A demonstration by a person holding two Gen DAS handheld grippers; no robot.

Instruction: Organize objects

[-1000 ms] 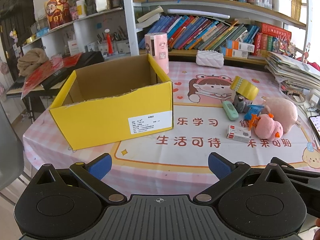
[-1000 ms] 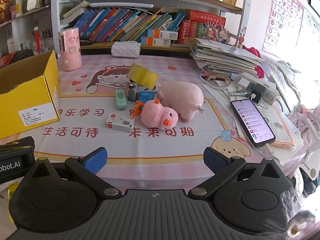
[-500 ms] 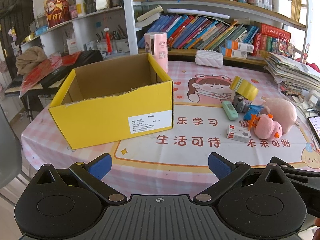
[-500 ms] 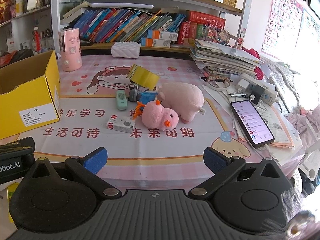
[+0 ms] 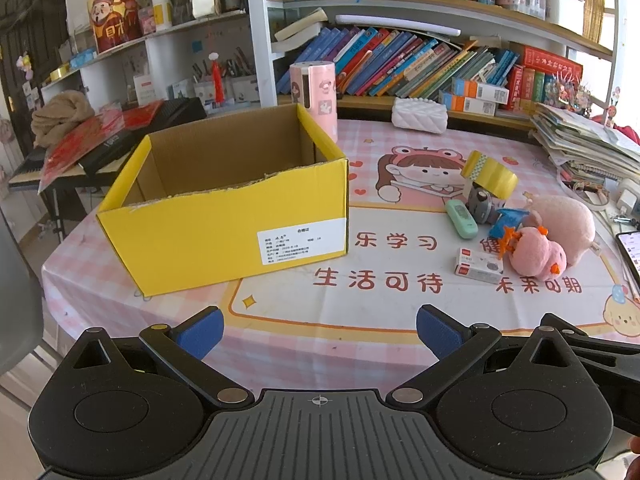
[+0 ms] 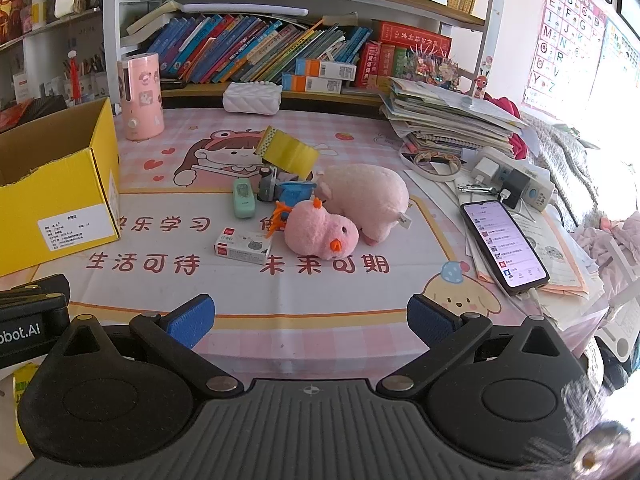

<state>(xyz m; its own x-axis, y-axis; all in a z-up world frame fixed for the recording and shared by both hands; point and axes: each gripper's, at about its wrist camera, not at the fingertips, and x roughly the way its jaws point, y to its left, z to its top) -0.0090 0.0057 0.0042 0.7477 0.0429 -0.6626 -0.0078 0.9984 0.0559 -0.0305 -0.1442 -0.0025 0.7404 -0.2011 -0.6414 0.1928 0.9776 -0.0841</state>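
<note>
Box (image 5: 224, 216) left of toys (image 5: 536, 252) (on table (image 5: 360, 312)).

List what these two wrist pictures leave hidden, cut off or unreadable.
- Yellow box floor: left wrist view, front wall hides it; right wrist view, left edge crops the box.
- Box label print: too small.
- Blue toy: tape roll and pink chick cover it.
- Phone: left wrist view, cropped.

Open yellow cardboard box (image 5: 224, 236) sits upright, left; pink plush chick (image 6: 320, 231), plush pig (image 6: 366, 192), tape roll (image 6: 286, 154) clustered right.
</note>
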